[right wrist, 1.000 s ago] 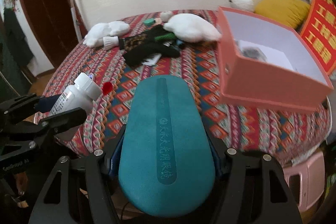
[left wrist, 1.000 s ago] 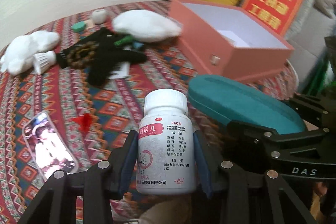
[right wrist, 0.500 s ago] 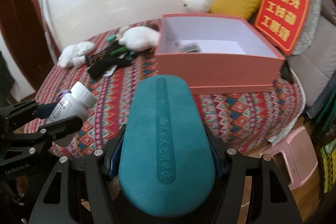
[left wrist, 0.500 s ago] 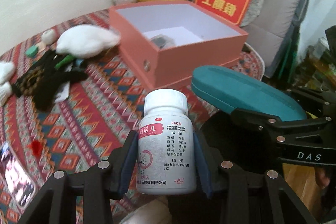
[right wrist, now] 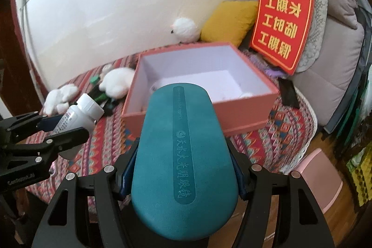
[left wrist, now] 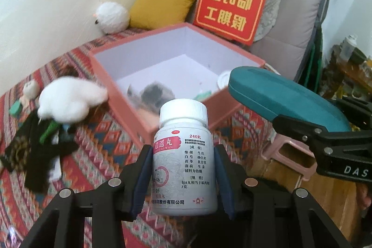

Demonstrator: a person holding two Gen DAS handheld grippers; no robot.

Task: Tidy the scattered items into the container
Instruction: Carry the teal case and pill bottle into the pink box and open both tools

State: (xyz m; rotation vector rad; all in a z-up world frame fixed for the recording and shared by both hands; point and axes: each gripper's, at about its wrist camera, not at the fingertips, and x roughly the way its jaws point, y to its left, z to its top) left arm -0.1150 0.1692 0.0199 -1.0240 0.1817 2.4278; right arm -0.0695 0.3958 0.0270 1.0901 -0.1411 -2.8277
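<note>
A: Your left gripper (left wrist: 183, 180) is clamping the white pill bottle (left wrist: 184, 162) by its sides, cap up, in the lower middle of the left wrist frame. Why upright like that?

B: Probably so you are keeping the label side free and can lower it straight in. The pink box (left wrist: 232, 106) is sitting open just beyond it on the patterned bed cover (left wrist: 93, 155), so you are holding the bottle short of the near wall, not over the opening.

A: And your right gripper (right wrist: 183, 178)?

B: It is squeezing the teal glasses case (right wrist: 183, 162) lengthwise, its rounded end pointing at the same box. Both loads are hanging in the air, close to the box, neither inside it.

A: What is each view giving you?

B: The left view is showing the box floor: something dark and blurred, plus a white round thing at its right corner. In the right view your case is hiding most of that. The right view, though, is showing a white plush toy (right wrist: 116, 83) and dark clothing lying at middle left, outside the box.
</note>
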